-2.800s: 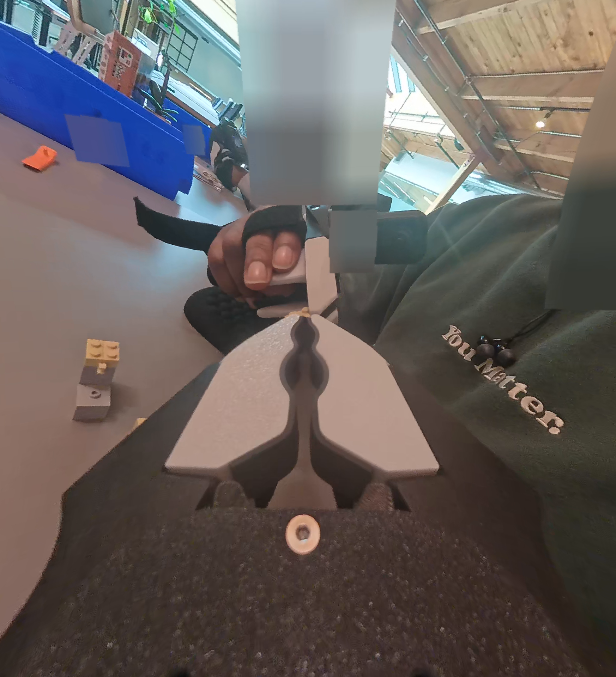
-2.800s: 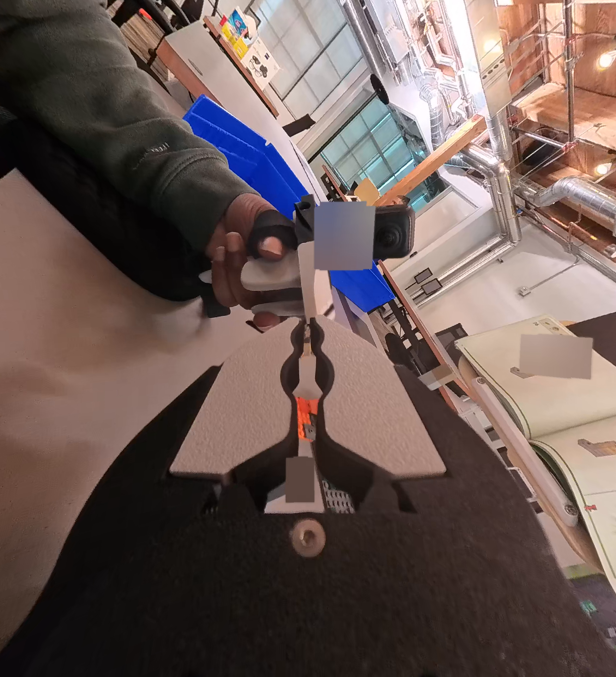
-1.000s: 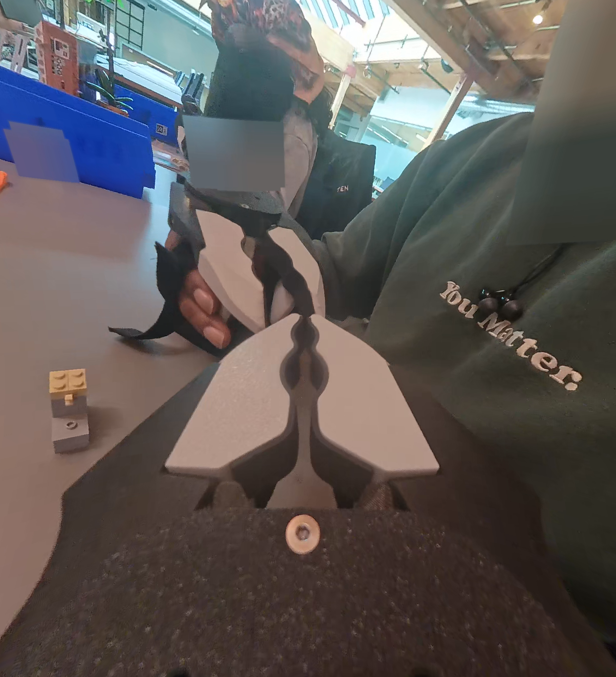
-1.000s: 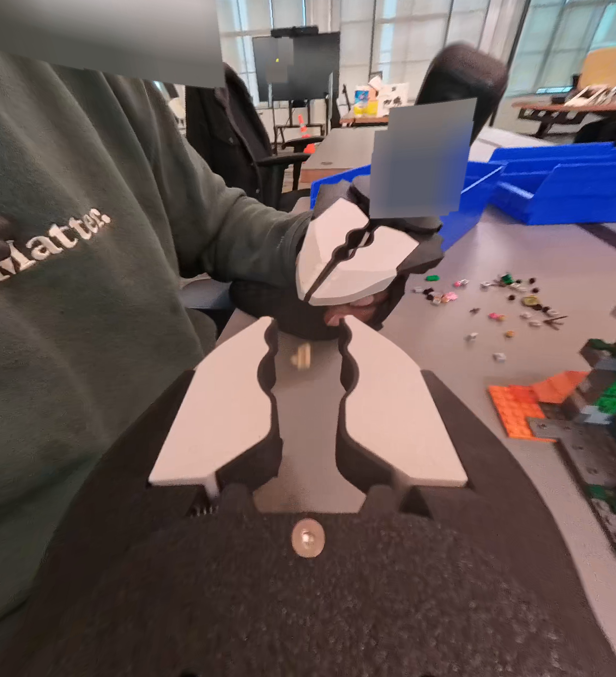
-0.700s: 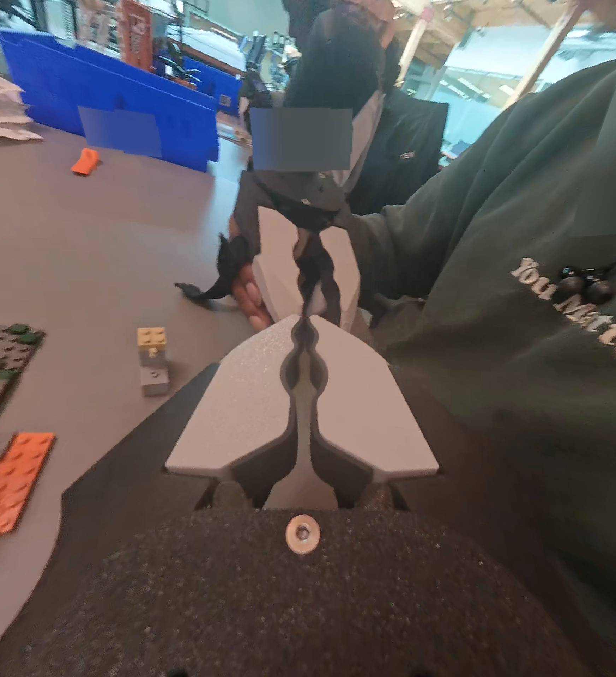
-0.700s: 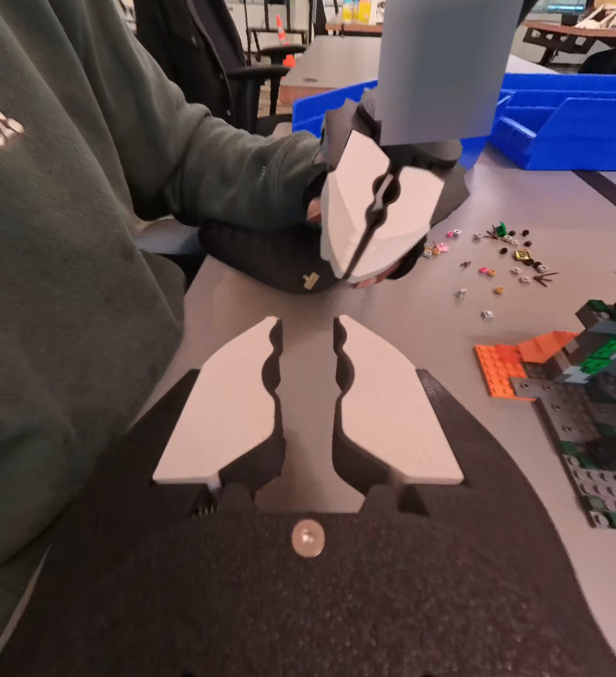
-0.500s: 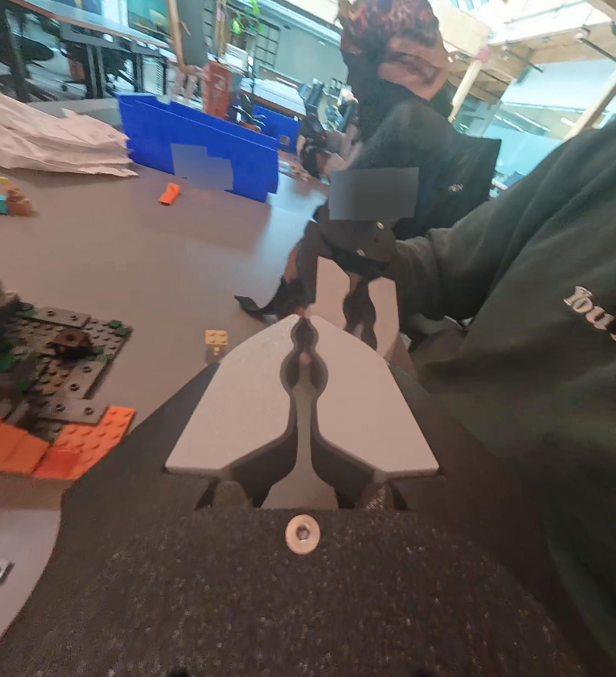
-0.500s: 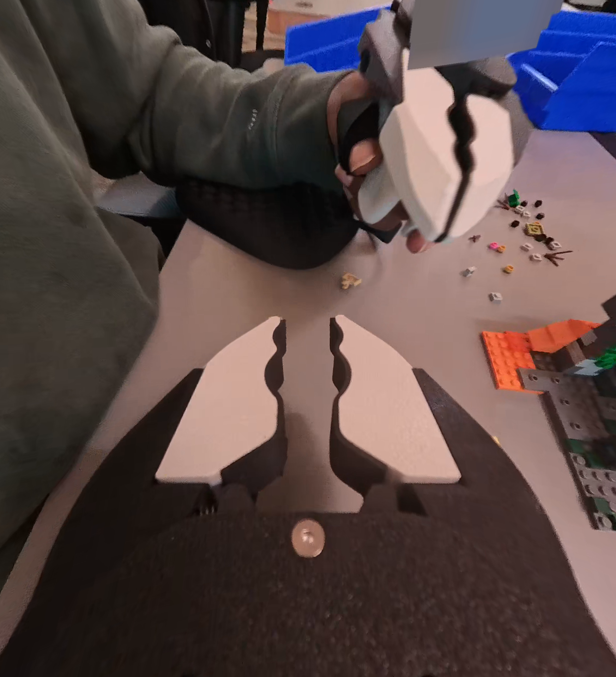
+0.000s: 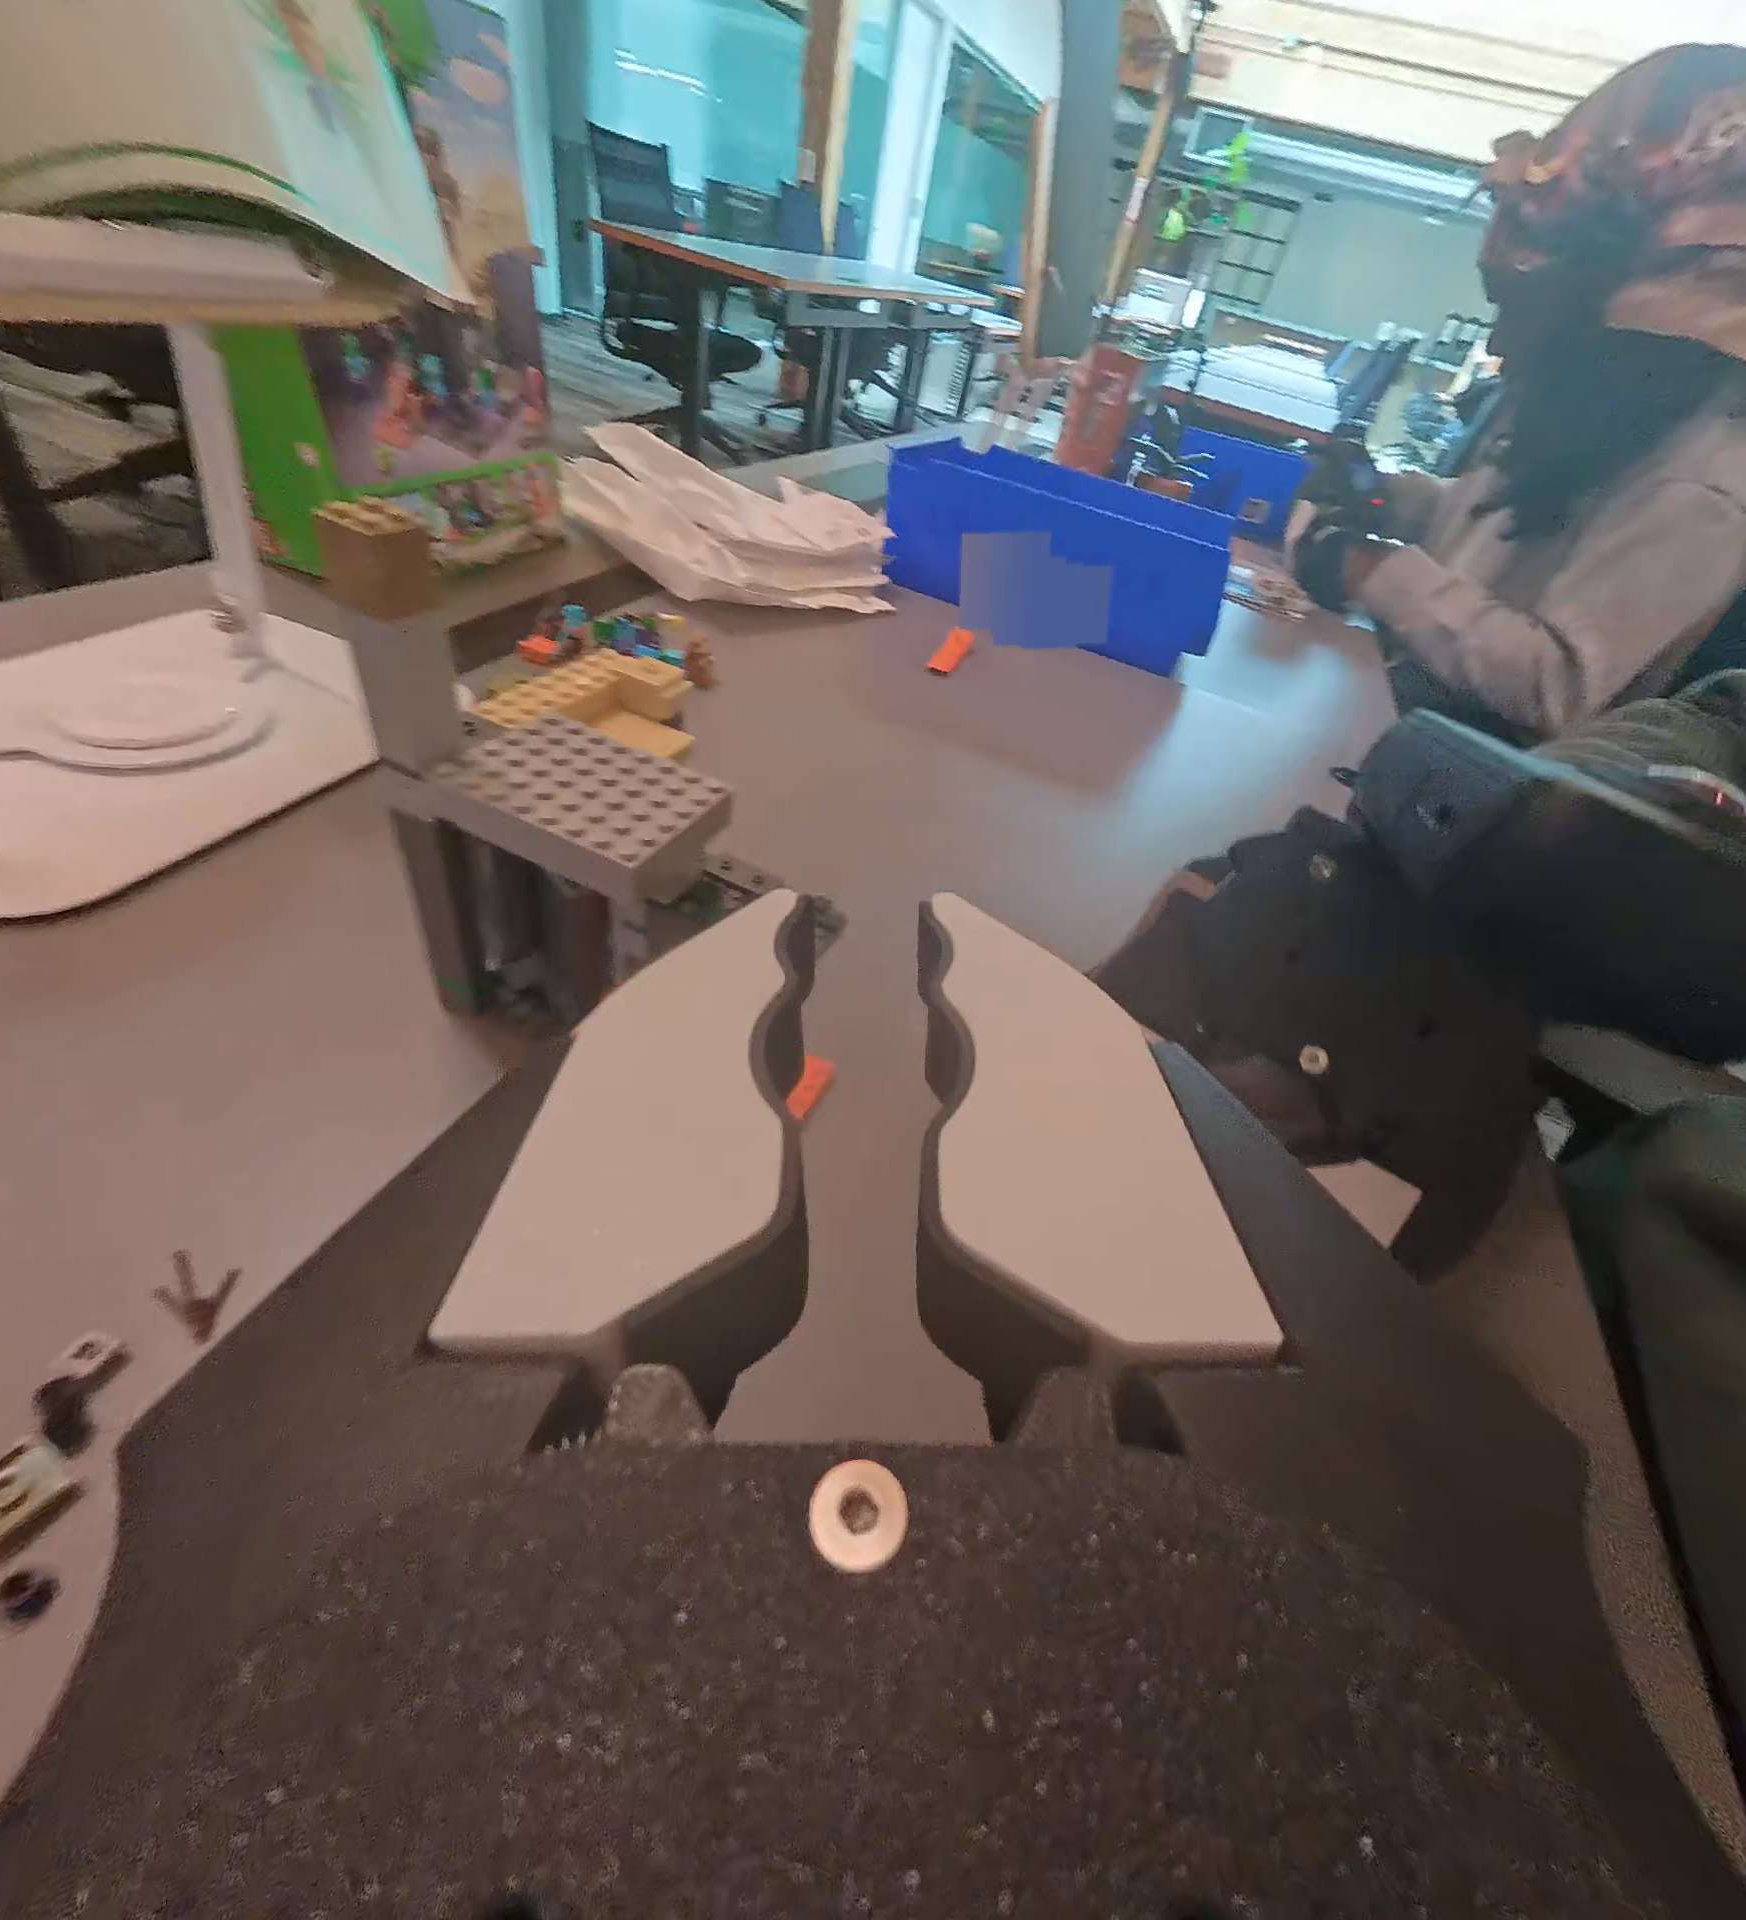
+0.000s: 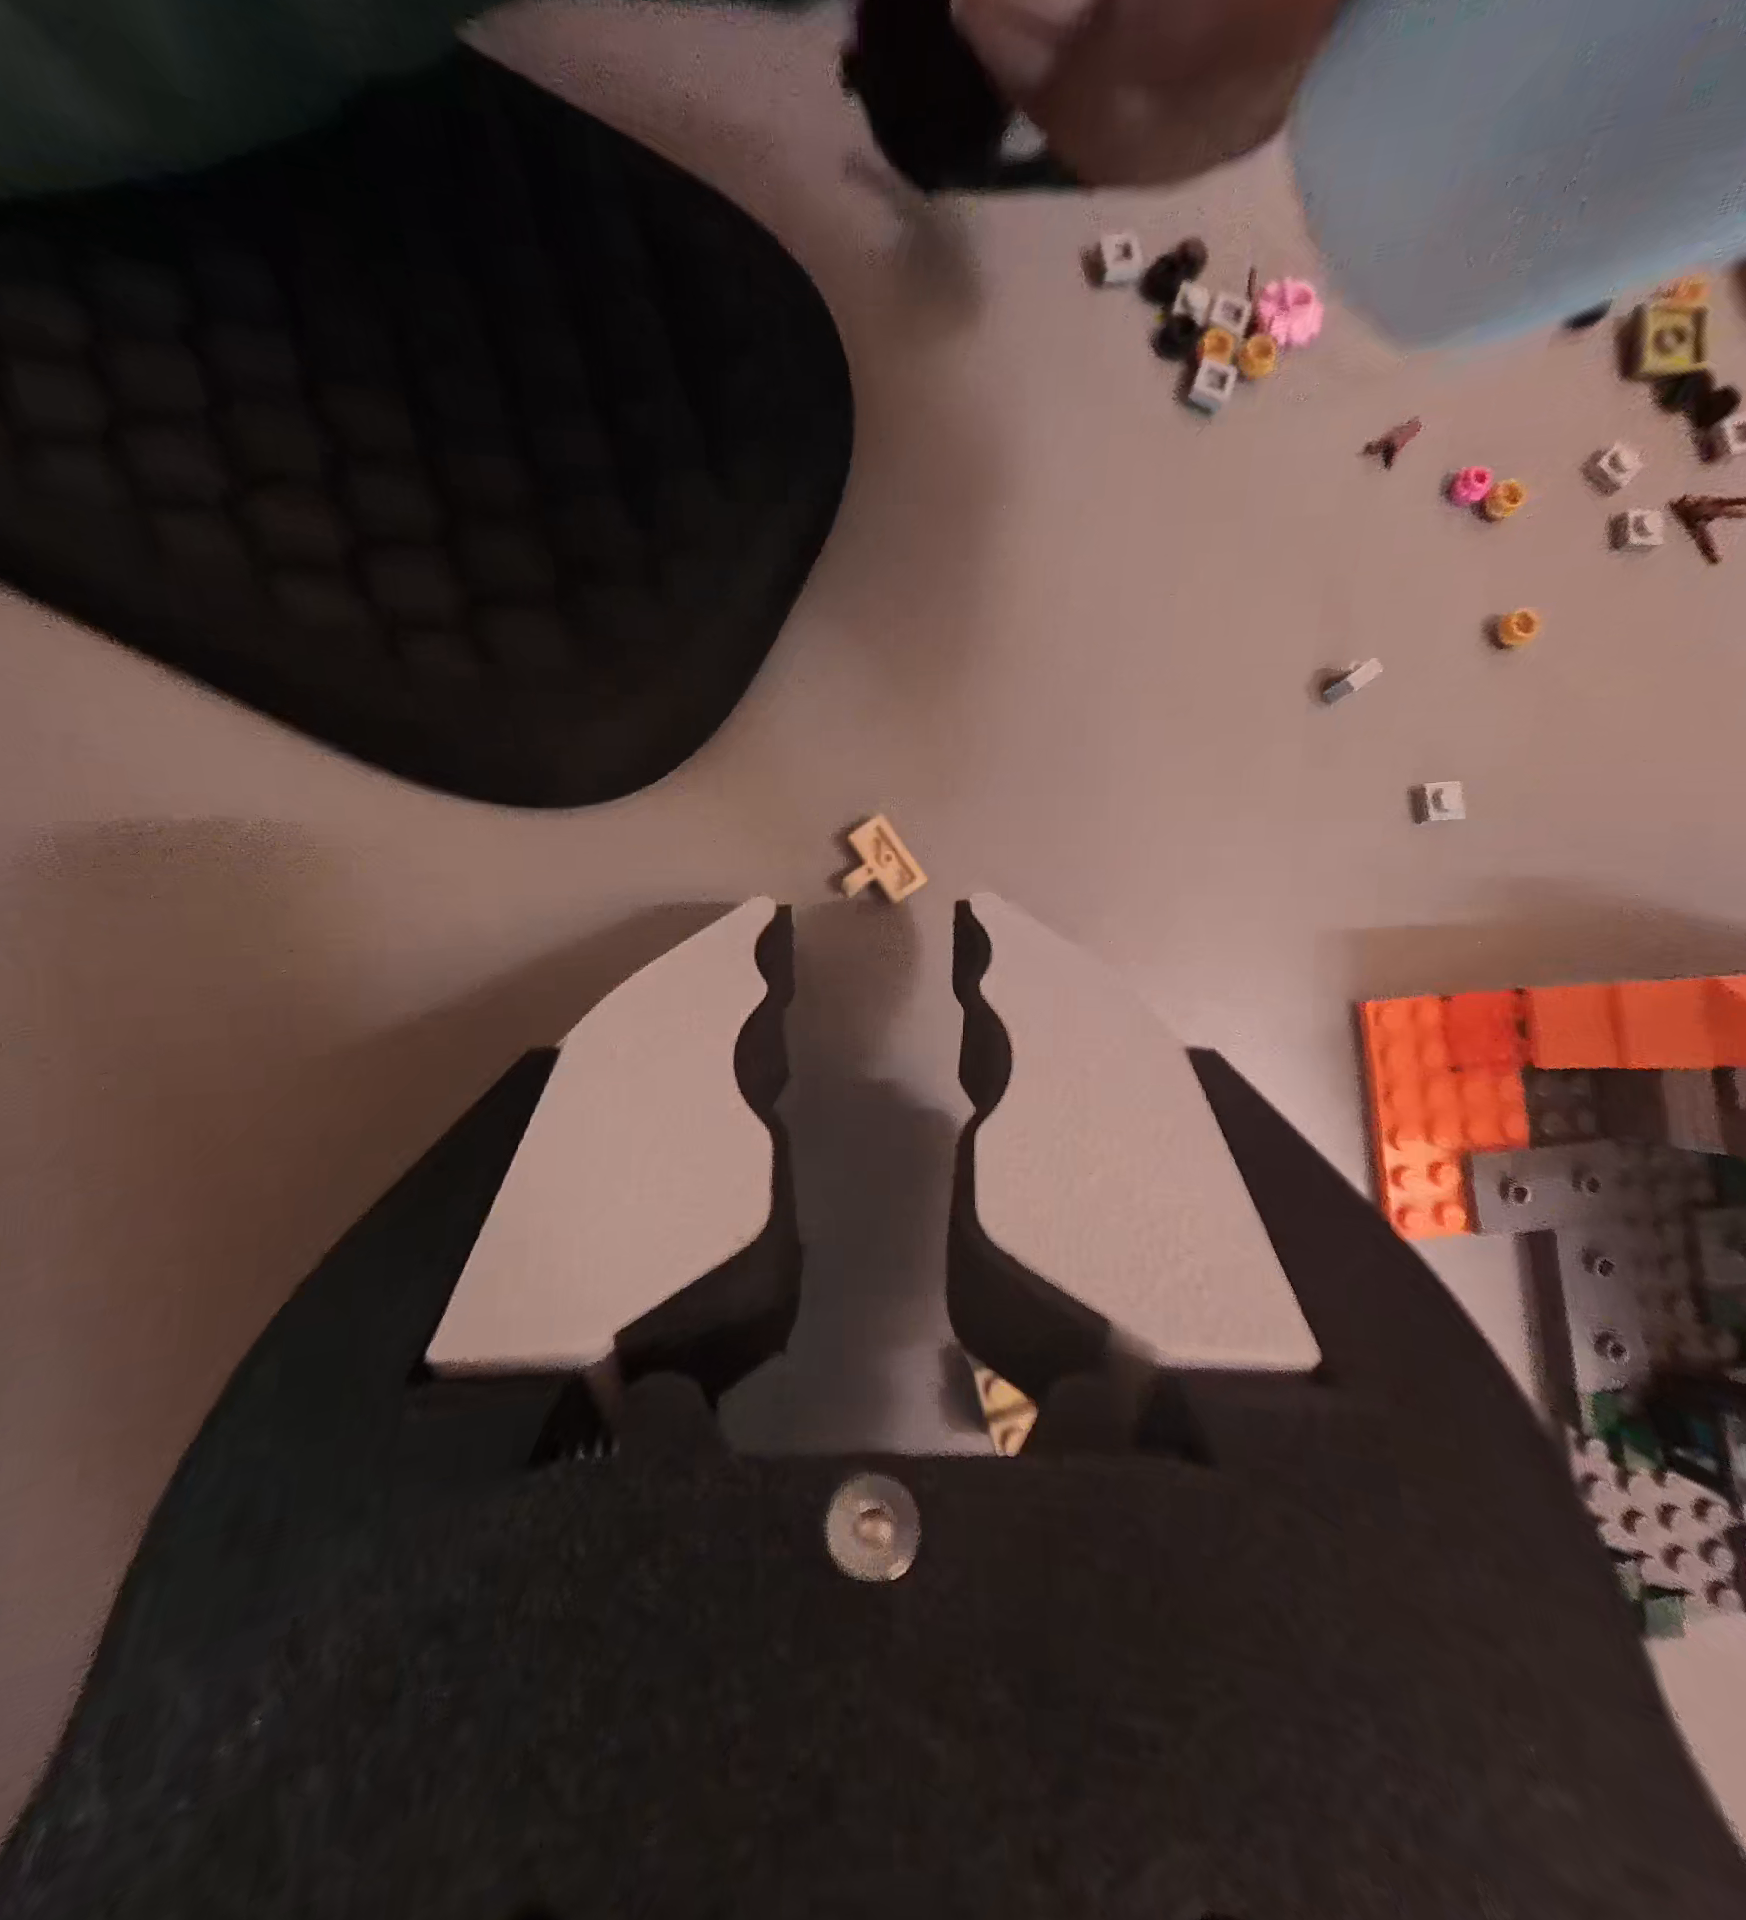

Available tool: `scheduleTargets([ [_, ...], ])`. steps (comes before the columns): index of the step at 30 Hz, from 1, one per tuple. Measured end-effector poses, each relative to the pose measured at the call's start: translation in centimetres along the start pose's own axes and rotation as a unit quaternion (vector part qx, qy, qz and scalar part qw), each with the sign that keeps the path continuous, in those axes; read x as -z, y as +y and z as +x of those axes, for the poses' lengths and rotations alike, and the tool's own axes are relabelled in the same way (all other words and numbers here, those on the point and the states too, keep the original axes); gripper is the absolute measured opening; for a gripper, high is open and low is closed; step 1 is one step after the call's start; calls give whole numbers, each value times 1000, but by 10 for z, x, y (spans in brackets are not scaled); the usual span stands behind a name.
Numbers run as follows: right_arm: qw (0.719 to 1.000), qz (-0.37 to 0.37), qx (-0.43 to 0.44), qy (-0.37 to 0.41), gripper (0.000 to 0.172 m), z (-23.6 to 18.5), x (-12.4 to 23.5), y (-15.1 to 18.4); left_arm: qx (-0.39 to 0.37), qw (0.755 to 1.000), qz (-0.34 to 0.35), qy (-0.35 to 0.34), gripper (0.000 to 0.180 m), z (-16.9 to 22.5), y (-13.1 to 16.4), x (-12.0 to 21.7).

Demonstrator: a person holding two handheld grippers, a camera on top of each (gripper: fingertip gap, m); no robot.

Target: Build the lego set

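My left gripper (image 9: 861, 906) is open and empty above the grey table (image 9: 952, 748). A small orange piece (image 9: 809, 1086) lies on the table below its left finger. A grey studded brick structure (image 9: 578, 800) stands just beyond and to the left of its tips. My right gripper (image 10: 864, 906) is open and empty, pointing down at the table (image 10: 1056, 644). A small tan piece (image 10: 884, 871) lies on the table just beyond its fingertips, touching neither. Another tan piece (image 10: 1004, 1413) shows near the base of its right finger.
An orange plate (image 10: 1440, 1101) and a grey-green brick build (image 10: 1679, 1299) lie to the right. Several tiny loose pieces (image 10: 1222, 312) are scattered beyond. A black mesh pad (image 10: 381, 436) lies at the left. A white stand base (image 9: 121, 748), a blue bin (image 9: 1056, 561) and another person (image 9: 1575, 582) are farther off. There is about 15 cm between the tips of the two grippers. About 11 cm separates my right fingertips from the orange plate (image 10: 1440, 1101).
My right gripper opened and the tan piece left its grasp, dropping onto the table. My left gripper, shut until half a second ago, has opened and swung toward the brick structure.
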State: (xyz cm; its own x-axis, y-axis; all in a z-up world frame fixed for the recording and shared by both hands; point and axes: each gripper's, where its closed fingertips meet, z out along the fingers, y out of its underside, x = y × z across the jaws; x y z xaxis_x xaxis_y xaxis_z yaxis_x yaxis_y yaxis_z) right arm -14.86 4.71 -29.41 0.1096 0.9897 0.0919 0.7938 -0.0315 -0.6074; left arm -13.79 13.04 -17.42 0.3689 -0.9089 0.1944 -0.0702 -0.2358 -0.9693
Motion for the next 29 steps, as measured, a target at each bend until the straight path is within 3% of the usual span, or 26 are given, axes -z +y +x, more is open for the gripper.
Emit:
scheduleTargets([
  [1,1000,-10,-8,-2,29,0,-4,0,-3,1000,4,-14,18,-4,-3,3],
  [6,998,-45,-37,-6,22,2,-17,-1,-22,996,25,-77,15,-20,-14,16],
  [11,999,-47,7,-11,14,6,-13,1,-19,997,31,-62,12,-17,-18,20],
  [15,996,83,22,-27,14,7,22,-21,-42,999,30,-18,11,1,-15,15],
  [17,984,170,-26,-44,14,11,50,-34,-60,998,31,0,11,12,-15,11],
  [21,921,346,-150,-98,14,24,109,-50,-80,995,35,49,13,37,-13,1],
  [24,871,401,-231,-162,13,26,132,-46,-114,990,37,72,16,54,-8,-7],
  [29,764,458,-350,-288,14,25,154,-42,-208,972,54,91,22,86,-5,-15],
])
